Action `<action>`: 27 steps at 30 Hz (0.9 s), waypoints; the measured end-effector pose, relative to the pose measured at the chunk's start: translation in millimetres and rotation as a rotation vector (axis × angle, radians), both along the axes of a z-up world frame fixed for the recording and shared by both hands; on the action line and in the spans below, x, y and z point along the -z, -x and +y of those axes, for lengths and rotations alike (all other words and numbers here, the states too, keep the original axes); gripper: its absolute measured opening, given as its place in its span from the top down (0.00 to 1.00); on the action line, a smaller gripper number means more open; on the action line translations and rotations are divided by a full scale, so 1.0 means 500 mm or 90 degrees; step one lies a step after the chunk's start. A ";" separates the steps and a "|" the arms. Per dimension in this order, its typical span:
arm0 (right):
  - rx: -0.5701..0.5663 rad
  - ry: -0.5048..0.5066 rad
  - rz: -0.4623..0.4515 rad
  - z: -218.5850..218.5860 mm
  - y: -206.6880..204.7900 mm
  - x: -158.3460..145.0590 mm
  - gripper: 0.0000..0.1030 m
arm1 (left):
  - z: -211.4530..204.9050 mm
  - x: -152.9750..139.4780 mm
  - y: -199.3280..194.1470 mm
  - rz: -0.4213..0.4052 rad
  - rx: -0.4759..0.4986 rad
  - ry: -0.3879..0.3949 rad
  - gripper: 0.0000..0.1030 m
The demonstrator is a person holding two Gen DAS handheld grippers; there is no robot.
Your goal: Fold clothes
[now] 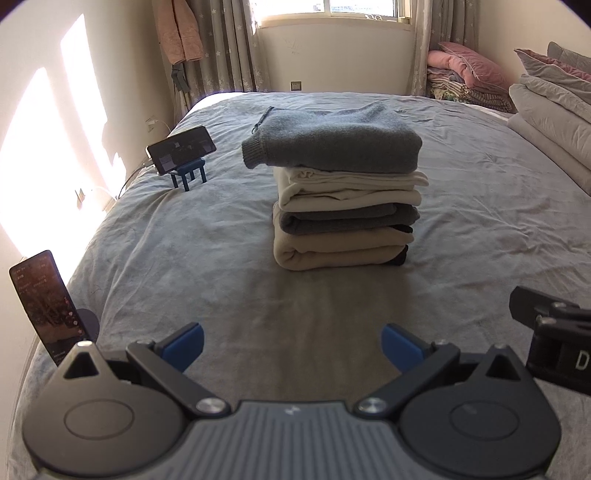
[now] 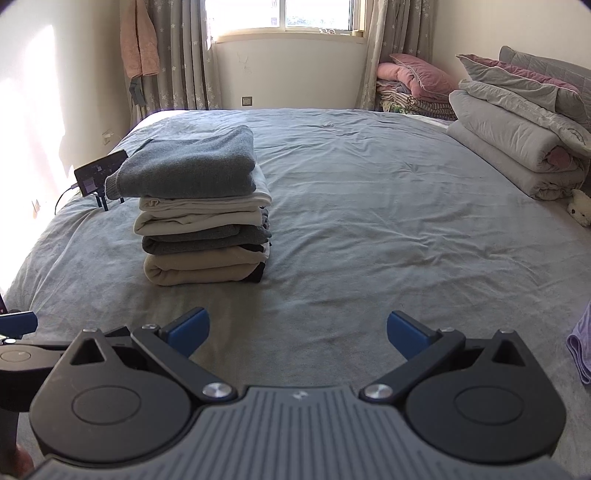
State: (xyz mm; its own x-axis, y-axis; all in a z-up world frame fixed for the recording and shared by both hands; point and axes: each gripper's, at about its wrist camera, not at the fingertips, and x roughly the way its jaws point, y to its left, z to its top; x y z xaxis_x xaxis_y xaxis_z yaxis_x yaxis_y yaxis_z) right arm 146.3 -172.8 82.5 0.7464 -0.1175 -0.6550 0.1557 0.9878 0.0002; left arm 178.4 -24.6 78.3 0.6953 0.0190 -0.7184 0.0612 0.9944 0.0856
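Bedroom, daylight through a window (image 2: 284, 16) at the far wall, curtains (image 2: 177, 55) on both sides. Grey bedspread (image 2: 369, 206) covers the bed, lightly wrinkled. Stack (image 1: 343, 192) of folded clothes sits on the bedspread, centre in the left view, left of centre in the right view. Top layer: grey sweater (image 1: 332, 144), ribbed cuff overhanging the stack's left edge. Under it a cream piece (image 1: 351, 188), then a dark grey piece (image 1: 347, 219), then a beige piece (image 1: 336, 251) at the bottom with a bit of black showing at its right end. Left gripper (image 1: 291, 345) low over the bedspread, near side of the stack, blue fingers (image 1: 184, 345) spread wide, nothing between them. Right gripper (image 2: 297, 332) likewise spread and empty, just beside the left one; its black body shows at the right edge of the left view. Phone (image 1: 181, 149) on a small blue stand (image 1: 188, 177) left of the stack, cable trailing off the bed's edge. Second phone (image 1: 46, 299) upright at the near left corner. Folded quilts (image 2: 517, 147) and pillows piled at the right side of the bed; small white plush toy (image 2: 580, 206) beside them. Purple cloth (image 2: 580, 354) at the right edge. Pink garment (image 2: 138, 40) hangs by the left curtain.
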 end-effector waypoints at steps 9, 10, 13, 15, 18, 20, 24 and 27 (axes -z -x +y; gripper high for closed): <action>0.000 -0.001 -0.018 0.015 0.137 -0.054 0.00 | 0.003 -0.043 0.155 -0.017 0.012 0.004 0.00; -0.002 -0.002 -0.021 0.017 0.154 -0.059 0.00 | 0.008 -0.049 0.175 -0.024 0.013 0.016 0.00; -0.007 -0.014 -0.046 0.021 0.206 -0.071 0.00 | 0.018 -0.065 0.232 -0.055 0.006 0.028 0.00; -0.004 -0.022 -0.076 0.024 0.239 -0.074 0.00 | 0.020 -0.073 0.269 -0.077 -0.001 0.019 0.00; -0.012 -0.045 -0.107 0.028 0.282 -0.069 0.00 | 0.014 -0.076 0.320 -0.101 -0.004 -0.007 0.00; -0.029 -0.073 -0.111 0.029 0.309 -0.060 0.00 | 0.010 -0.070 0.352 -0.111 -0.002 -0.026 0.01; -0.044 -0.076 -0.113 0.041 0.349 -0.049 0.00 | 0.001 -0.045 0.404 -0.126 0.001 -0.052 0.01; -0.050 -0.050 -0.116 0.054 0.374 -0.041 0.00 | -0.003 -0.019 0.435 -0.137 -0.005 -0.073 0.01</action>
State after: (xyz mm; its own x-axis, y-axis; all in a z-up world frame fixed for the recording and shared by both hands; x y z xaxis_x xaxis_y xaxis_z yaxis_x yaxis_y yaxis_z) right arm -40.8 -145.6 103.1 0.8584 -0.0084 -0.5129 0.0689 0.9927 0.0990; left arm -39.2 -26.1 88.0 0.8321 0.0971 -0.5461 0.0220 0.9780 0.2075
